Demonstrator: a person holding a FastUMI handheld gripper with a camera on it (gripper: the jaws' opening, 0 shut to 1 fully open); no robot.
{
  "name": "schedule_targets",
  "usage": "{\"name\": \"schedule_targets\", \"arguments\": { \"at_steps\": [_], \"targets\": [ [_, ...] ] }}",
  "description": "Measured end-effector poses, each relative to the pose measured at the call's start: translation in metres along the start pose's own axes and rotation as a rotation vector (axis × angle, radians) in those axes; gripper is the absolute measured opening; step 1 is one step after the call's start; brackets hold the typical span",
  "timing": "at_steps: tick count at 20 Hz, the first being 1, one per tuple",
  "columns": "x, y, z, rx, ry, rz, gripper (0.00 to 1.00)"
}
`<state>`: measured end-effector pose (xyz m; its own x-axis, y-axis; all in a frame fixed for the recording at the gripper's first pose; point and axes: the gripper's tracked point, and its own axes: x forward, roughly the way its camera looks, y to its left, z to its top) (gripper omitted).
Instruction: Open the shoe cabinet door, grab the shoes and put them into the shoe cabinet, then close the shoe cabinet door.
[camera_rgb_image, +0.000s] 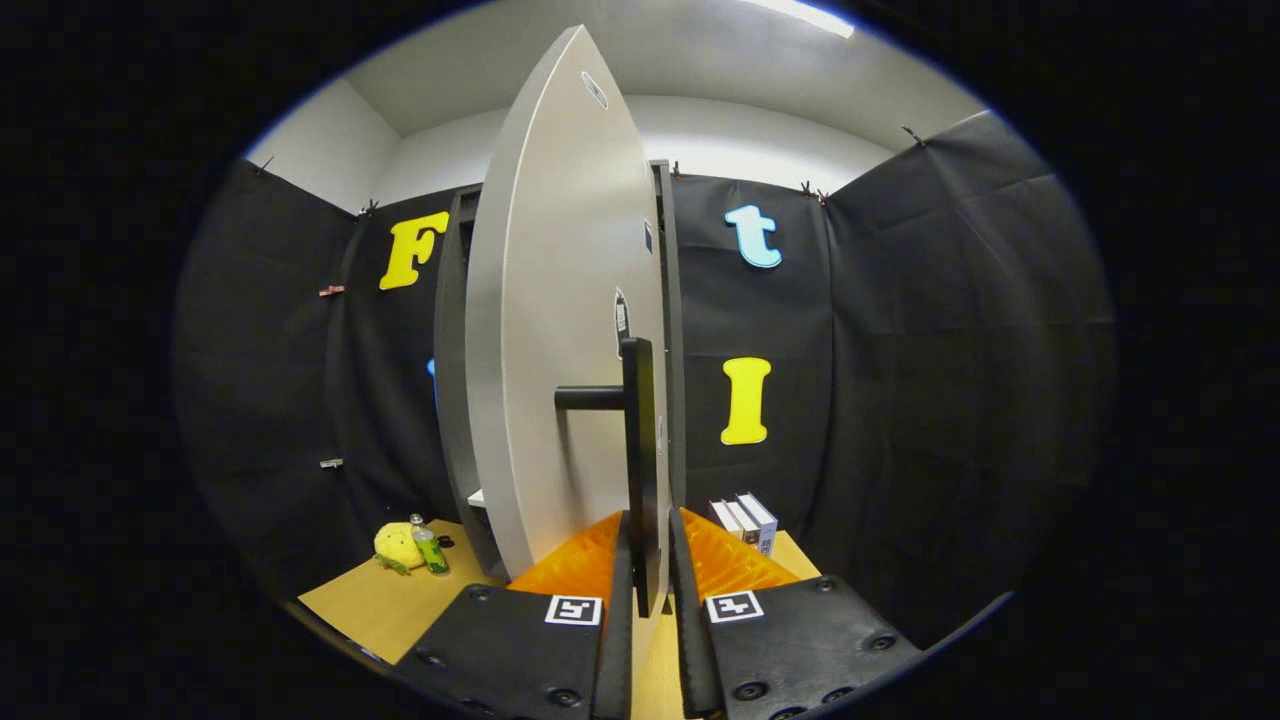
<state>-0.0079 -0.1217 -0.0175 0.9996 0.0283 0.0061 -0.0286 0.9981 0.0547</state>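
The grey shoe cabinet door (560, 330) stands swung out toward me, edge-on, with the dark cabinet body (455, 400) behind it on the left. A black bar handle (640, 460) runs upright on the door's face, joined by a short black post. My gripper (648, 560) is shut on the lower part of that handle, one finger pressing on each side. Shoes are hidden from this view.
On the wooden table (370, 605), left of the cabinet, lie a yellow plush toy (396, 545) and a small green bottle (430, 548). Several white boxes (748, 520) stand to the right behind the fingers. Black cloth walls close in all round.
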Motion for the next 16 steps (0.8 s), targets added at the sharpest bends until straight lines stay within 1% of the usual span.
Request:
{"name": "schedule_targets", "arguments": {
  "at_steps": [2,7,8,10,11,13,16],
  "targets": [
    [-0.007,-0.014,0.006,0.014,-0.018,-0.015,0.23],
    [-0.026,-0.060,0.012,0.005,-0.039,-0.099,0.23],
    [-0.031,-0.059,0.014,0.011,-0.044,-0.093,0.23],
    [-0.041,-0.059,0.014,-0.019,-0.054,-0.102,0.23],
    [-0.047,-0.055,0.013,-0.028,-0.049,-0.096,0.23],
    [-0.057,-0.037,0.006,-0.002,-0.038,-0.072,0.23],
    [-0.066,0.005,-0.020,0.073,0.000,0.003,0.23]
  ]
}}
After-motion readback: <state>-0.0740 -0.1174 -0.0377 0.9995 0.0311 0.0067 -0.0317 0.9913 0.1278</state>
